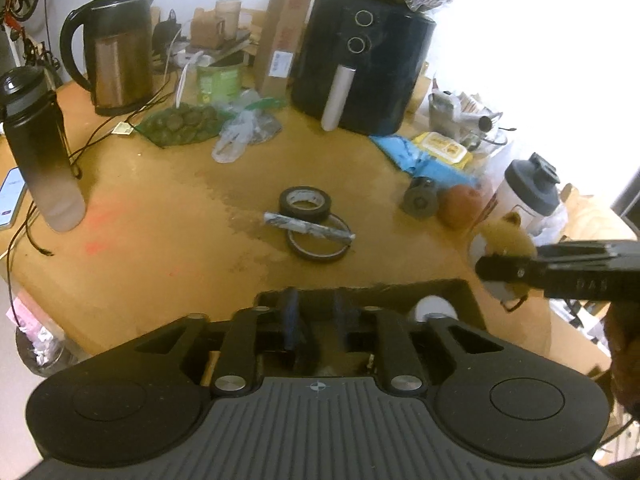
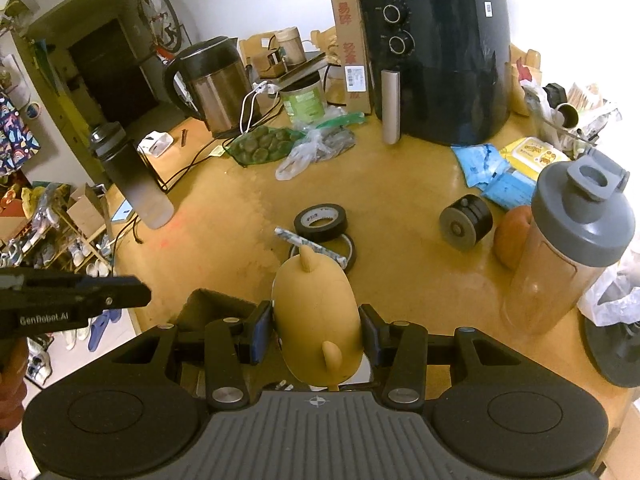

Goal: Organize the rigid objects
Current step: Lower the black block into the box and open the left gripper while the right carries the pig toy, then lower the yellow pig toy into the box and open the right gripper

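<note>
My right gripper (image 2: 316,332) is shut on a tan bear-shaped toy (image 2: 316,320) and holds it above the table's near edge. The toy also shows in the left wrist view (image 1: 506,236), at the right gripper's tip (image 1: 500,270). My left gripper (image 1: 316,320) is open and empty, over an open dark box (image 1: 460,292) that holds a white round thing (image 1: 434,308). On the table lie two black tape rolls (image 1: 305,202) (image 1: 320,240) with a wrapped stick (image 1: 308,227) across them, a grey wheel (image 1: 419,199) and an orange ball (image 1: 460,204).
A black air fryer (image 1: 364,60), a kettle (image 1: 116,56), a dark bottle (image 1: 40,148), a green jar (image 1: 220,80), plastic bags (image 1: 240,128), blue packets (image 1: 432,164) and a shaker bottle (image 2: 572,248) stand around the table. A phone (image 1: 10,196) lies at the left edge.
</note>
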